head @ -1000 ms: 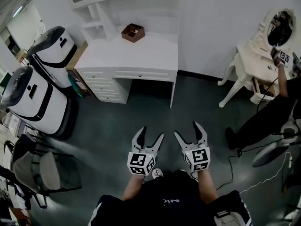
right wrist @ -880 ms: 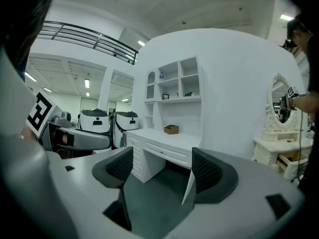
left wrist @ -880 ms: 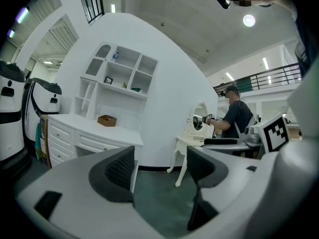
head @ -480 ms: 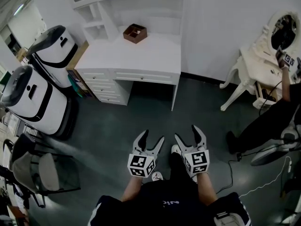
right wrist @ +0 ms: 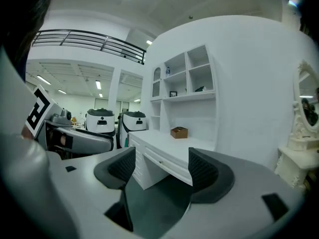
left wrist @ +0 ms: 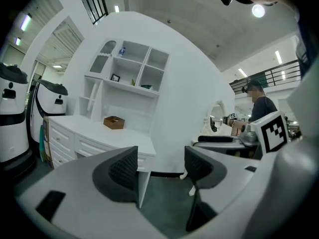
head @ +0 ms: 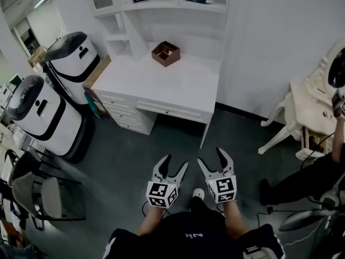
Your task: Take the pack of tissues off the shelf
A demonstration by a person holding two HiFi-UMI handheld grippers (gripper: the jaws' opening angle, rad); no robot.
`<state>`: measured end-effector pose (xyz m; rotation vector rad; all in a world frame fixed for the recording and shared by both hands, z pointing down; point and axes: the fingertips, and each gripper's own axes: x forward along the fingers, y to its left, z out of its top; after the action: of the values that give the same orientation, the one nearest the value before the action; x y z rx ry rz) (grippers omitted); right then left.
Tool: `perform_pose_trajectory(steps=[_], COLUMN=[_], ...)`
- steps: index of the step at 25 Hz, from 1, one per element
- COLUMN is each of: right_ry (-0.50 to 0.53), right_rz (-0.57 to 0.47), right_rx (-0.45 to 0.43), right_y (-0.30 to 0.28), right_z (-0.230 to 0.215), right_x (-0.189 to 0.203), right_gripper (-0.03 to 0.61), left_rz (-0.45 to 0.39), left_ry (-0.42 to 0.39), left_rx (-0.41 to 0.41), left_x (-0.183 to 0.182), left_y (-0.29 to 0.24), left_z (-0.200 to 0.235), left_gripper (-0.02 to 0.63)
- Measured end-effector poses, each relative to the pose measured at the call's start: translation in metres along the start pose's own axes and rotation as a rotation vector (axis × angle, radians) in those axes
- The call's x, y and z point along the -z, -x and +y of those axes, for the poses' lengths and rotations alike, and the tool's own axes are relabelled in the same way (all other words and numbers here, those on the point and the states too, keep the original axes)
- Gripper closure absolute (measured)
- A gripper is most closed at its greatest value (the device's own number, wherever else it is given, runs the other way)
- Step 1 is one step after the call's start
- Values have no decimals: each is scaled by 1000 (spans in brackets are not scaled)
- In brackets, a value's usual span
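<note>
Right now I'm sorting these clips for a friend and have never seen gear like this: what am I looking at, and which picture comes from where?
There is no robot here: a person holds a pair of hand-held tongs in each hand. The wide picture comes from a camera on the person's head. It looks down at the left tongs and right tongs over a dark floor. The other two pictures come from cameras riding on each pair, looking along its two jaws. Both pairs hold nothing. Their jaws stand apart and are closing slightly. Ahead stands a white desk with a brown box on it, and shelves above. The shelves carry a few small items, too small to name.
</note>
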<state>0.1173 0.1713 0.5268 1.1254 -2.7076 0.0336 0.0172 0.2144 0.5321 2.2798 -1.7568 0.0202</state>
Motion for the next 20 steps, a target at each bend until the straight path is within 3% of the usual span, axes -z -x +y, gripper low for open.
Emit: perform_pose_trajectory(steps=[5, 11, 20], right_ry=[37, 54, 39], right_rz=[-21, -7, 13], right_rx=[-45, -62, -65], right_y=[-37, -55, -75], right_z=[-42, -92, -128], right_x=[-17, -11, -6], right_gripper=[253, 253, 253], left_rz=[-32, -27, -1], left_ry=[11, 26, 25], left_rx=[-48, -67, -72], left_x=[-19, -16, -14], left_y=[-49, -101, -144], left_z=[7, -5, -10], left_gripper=[322, 322, 322])
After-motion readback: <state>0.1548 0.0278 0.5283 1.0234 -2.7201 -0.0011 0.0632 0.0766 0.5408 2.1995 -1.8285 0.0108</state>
